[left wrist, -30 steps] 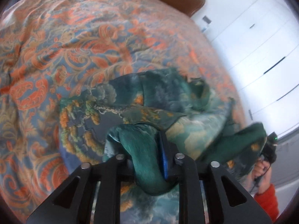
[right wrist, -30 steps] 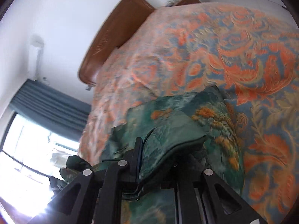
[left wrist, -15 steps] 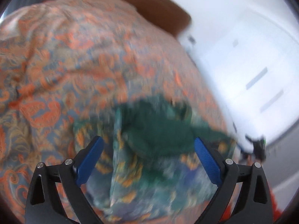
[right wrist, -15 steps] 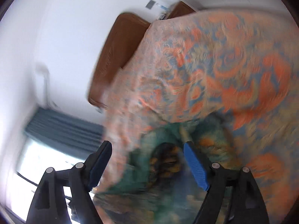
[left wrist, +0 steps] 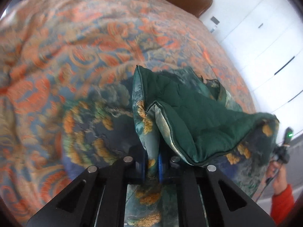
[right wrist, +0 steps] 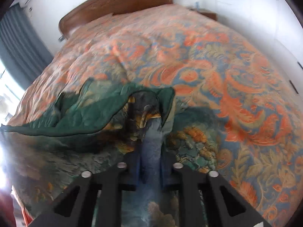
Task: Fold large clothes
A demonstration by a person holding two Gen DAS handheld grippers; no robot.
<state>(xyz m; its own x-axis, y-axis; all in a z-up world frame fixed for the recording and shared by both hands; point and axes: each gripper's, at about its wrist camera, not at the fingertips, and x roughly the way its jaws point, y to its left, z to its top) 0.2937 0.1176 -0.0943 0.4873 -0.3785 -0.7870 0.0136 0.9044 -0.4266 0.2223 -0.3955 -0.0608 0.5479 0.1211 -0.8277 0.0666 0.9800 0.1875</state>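
while both grippers sit low over the bed, each has a pinch of the same green quilted garment (left wrist: 198, 117).
left gripper (left wrist: 151, 165): jaws pressed together on an upright pleat of the printed side, blue pads just showing either side of the cloth.
right gripper (right wrist: 150, 167): jaws likewise clamped on a narrow bluish-grey fold of the garment (right wrist: 85, 117).
judgement: two grips on one edge so the span between them can be lifted and carried over as a fold; dark green lining is turned up and sags between the two holds.
garment lies on the bedspread (right wrist: 217, 66), on the side away from the headboard (right wrist: 117, 1).
beyond the garment, orange and blue scrollwork bedspread runs up to the headboard.
right of the headboard in the left view, white cupboard doors (left wrist: 269, 43); left of it in the right view, a dark curtain (right wrist: 17, 47).
a hand (left wrist: 280, 177) in an orange sleeve shows at the left view's edge.
no brand, label or readable writing anywhere.
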